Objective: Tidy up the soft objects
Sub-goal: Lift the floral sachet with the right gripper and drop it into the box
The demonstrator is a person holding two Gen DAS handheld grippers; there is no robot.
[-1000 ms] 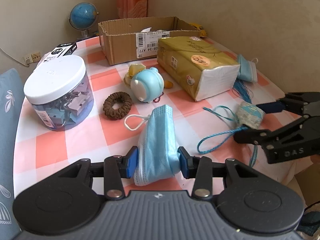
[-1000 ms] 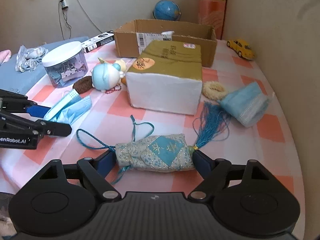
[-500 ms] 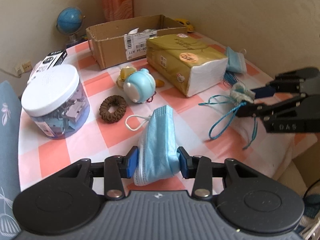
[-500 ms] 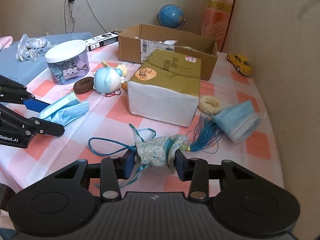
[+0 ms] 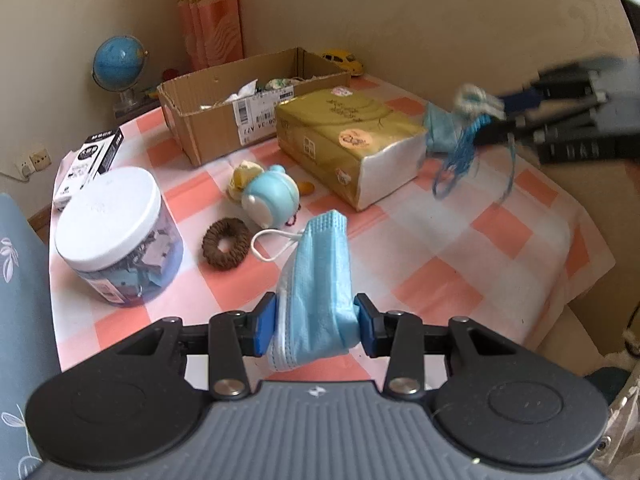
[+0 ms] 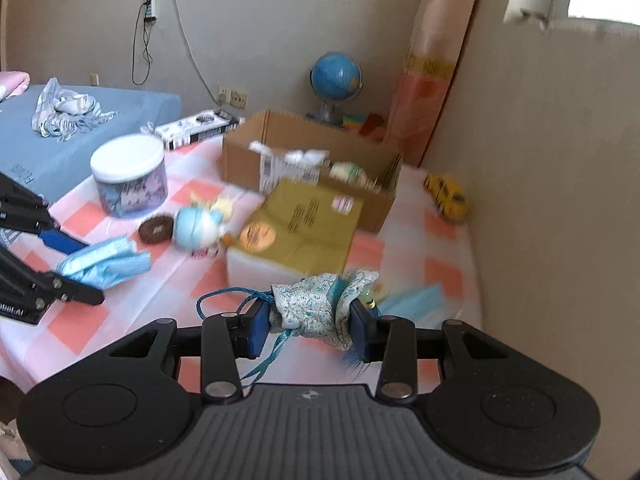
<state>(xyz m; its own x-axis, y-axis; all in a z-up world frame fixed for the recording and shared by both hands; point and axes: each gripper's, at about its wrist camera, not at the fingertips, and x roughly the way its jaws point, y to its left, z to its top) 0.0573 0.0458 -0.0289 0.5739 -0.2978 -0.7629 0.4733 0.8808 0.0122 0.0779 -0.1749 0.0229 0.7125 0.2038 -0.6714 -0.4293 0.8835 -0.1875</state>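
Observation:
My left gripper (image 5: 315, 322) is shut on a blue face mask (image 5: 318, 280) and holds it above the checked tablecloth; the mask also shows in the right wrist view (image 6: 106, 264). My right gripper (image 6: 310, 326) is shut on a small patterned fabric pouch (image 6: 320, 306) with blue cords, lifted above the table. In the left wrist view the pouch (image 5: 476, 102) hangs blurred at the upper right with its cords (image 5: 456, 164) dangling. An open cardboard box (image 5: 240, 108) with several items inside stands at the back.
A gold tissue pack (image 5: 348, 140), a blue round toy (image 5: 270, 196), a brown scrunchie (image 5: 226, 242) and a white-lidded jar (image 5: 114, 232) are on the table. A second blue mask (image 6: 416, 300) lies at the right. A yellow toy car (image 6: 448, 198) and globe (image 6: 336, 76) stand behind.
My right gripper has lifted the pouch well up off the table and toward the back. My left gripper has risen with the mask still in it.

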